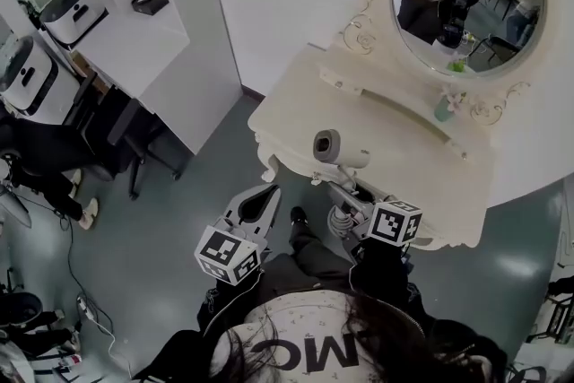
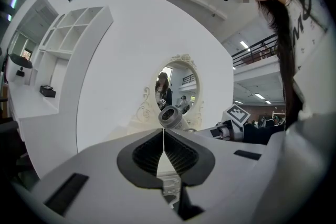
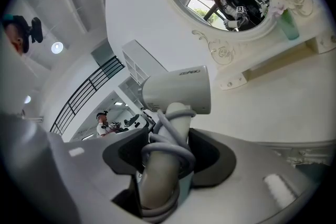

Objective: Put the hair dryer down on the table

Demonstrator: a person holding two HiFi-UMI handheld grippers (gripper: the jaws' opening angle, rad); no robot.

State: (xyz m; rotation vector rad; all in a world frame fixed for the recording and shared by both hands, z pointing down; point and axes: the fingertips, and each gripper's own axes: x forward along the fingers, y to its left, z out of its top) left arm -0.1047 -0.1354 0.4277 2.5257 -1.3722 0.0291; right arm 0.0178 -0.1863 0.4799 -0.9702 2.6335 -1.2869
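table (image 1: 296, 108) – bare near edge, room to land | hair dryer (image 1: 334, 148) – upright over that edge, apparently not yet resting; cord (image 3: 173, 119) wound round handle, kept tidy | right gripper (image 3: 167, 140) – clamped on wrapped handle | left gripper (image 2: 164, 136) – jaws together, empty, clear

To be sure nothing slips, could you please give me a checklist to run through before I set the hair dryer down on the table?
1. Grip: right gripper fingers clamp the handle of the hair dryer: ok.
2. The cord is wound round the handle: ok.
3. Bare table top near the dryer: ok.
4. The green bottle is well away, by the mirror: ok.
5. The left gripper is shut, empty, off the table: ok.
6. Height of dryer above the table: cannot tell.
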